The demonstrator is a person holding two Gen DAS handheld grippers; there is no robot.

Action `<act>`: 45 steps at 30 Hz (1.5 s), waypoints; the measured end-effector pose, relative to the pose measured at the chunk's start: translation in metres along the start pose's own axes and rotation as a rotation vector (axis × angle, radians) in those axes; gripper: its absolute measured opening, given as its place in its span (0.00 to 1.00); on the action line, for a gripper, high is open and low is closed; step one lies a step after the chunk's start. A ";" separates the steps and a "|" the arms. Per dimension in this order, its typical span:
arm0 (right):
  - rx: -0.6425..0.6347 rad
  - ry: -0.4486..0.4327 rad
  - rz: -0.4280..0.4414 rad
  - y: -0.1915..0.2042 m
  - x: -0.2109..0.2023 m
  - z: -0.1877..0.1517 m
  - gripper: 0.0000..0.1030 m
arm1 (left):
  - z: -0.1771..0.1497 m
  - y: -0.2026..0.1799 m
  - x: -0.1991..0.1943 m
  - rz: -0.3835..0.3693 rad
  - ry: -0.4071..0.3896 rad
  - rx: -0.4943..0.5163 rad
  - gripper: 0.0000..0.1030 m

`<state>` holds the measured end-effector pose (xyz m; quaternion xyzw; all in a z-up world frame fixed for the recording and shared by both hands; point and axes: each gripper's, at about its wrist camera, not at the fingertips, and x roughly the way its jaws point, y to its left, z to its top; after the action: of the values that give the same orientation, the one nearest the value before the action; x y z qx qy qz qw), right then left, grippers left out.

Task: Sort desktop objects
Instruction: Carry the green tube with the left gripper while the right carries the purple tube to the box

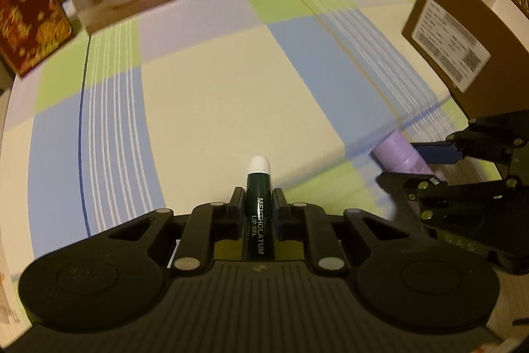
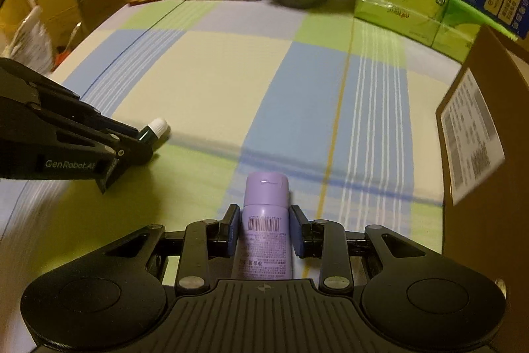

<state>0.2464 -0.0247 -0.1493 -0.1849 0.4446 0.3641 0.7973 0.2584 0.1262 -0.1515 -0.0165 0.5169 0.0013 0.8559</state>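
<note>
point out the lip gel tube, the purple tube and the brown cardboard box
lip gel tube (image 1: 259, 220), left wrist view, on its dark green body
purple tube (image 2: 264, 230), right wrist view, on the barcode
brown cardboard box (image 1: 446, 38), left wrist view, on its white shipping label

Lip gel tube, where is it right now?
The lip gel tube is clamped in the left gripper, white cap forward over the checked tablecloth; right wrist view shows it far left.

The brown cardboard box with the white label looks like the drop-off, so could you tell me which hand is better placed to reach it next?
Probably the right: its gripper, clamped on the lilac plastic tube, has the brown cardboard box close beside it. The left gripper, holding the dark green lip-gel stick, sits farther away.
</note>
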 end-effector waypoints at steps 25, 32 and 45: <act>-0.091 0.007 0.057 0.005 -0.064 -0.095 0.29 | -0.097 -0.064 -0.058 -0.026 0.044 -0.029 0.15; -0.068 0.036 0.100 -0.004 -0.073 -0.100 0.28 | -0.100 -0.078 -0.062 -0.030 0.048 -0.040 0.13; -0.049 -0.035 0.166 -0.036 -0.120 -0.107 0.28 | -0.093 -0.124 -0.091 -0.018 -0.030 -0.059 0.12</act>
<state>0.1711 -0.1643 -0.1068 -0.1602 0.4352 0.4428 0.7673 0.1358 0.0005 -0.1107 -0.0464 0.5034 0.0091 0.8627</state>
